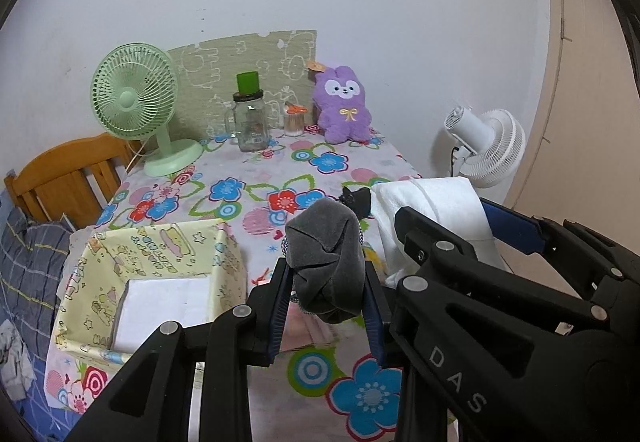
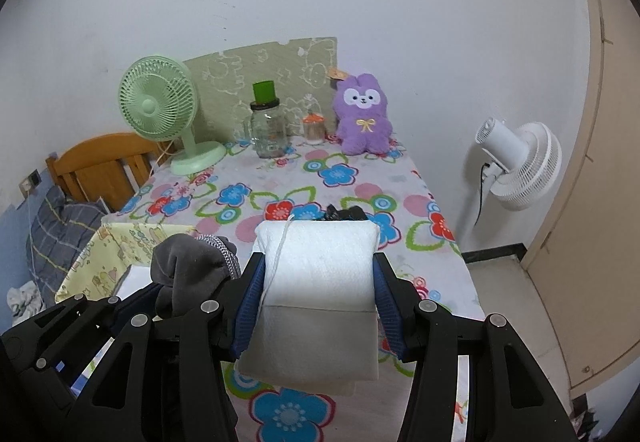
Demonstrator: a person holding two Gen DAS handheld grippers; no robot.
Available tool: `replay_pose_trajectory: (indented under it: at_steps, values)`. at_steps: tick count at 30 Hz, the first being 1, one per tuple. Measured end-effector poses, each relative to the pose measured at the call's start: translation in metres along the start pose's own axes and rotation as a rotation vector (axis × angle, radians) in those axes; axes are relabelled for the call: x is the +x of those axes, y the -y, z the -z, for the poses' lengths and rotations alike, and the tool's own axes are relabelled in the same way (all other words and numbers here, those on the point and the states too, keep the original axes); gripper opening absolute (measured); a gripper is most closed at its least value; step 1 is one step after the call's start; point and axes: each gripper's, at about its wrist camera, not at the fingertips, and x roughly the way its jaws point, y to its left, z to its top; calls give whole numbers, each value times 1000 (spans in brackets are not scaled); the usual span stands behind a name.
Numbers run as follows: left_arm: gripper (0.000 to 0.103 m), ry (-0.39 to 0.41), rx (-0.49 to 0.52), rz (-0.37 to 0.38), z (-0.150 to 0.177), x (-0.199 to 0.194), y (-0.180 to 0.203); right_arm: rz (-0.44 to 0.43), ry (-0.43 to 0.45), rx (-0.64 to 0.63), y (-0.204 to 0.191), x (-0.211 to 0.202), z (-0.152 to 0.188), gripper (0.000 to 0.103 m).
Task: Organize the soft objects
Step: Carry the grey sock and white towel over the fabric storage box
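Two grips: left gripper [image 1: 326, 316] clamps grey cloth bundle [image 1: 326, 262], right gripper [image 2: 316, 306] clamps white folded pad [image 2: 316, 282], both lifted clear for yellow bin [image 1: 160, 262] at table's left edge.

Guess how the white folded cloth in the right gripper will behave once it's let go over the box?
The white folded cloth probably flops: its lower layers hang loose below the right hand-held gripper. It looks light and puffy, bulging between the pads. Likely to unfold partly on landing in the yellow box, and its dangling thread could snag.
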Motion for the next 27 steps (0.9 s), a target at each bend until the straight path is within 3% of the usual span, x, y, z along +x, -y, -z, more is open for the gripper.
replay_pose_trajectory:
  at_steps: [18,27]
  values:
    - [34,29,-36,-77,-12,-4,-58,-86,25,-61,-59,19,-23,56]
    - [34,7,-68,-109,-10,4,-90,-126,13,-98,-91,36,-28,56]
